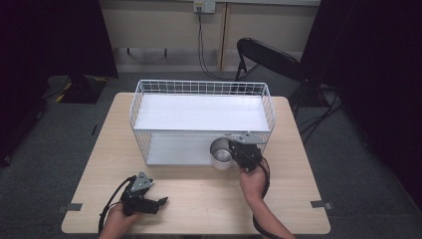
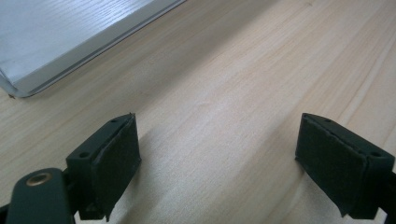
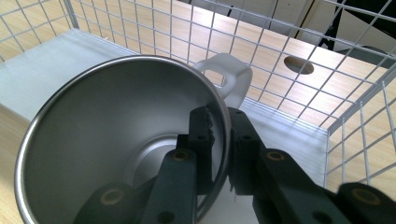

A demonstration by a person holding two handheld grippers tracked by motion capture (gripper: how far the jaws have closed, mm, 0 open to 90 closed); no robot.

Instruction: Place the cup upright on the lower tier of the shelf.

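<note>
Steel gleamed on the cup that the right hand-held gripper held by its rim, one black jaw inside the wall and the other outside, both pressed tight against the thin metal. Seen from the high view, the cup stood at the front right corner of the lower shelf of a white wire rack, partly past the shelf's front edge, with the right hand-held gripper just beside it on the right and the person's right hand behind it. In the right gripper view a white loop handle stuck out from the far side of the cup, close to the rack's wire grid, and the pale wooden desk showed through the mesh. The left hand-held gripper lay low over the desk near its front edge, well apart from the cup and pointing to the right. In its own view the left hand-held gripper had its jaws spread wide with nothing between them but bare wood, and a corner of the rack's white base lay farther off at the upper left.
</note>
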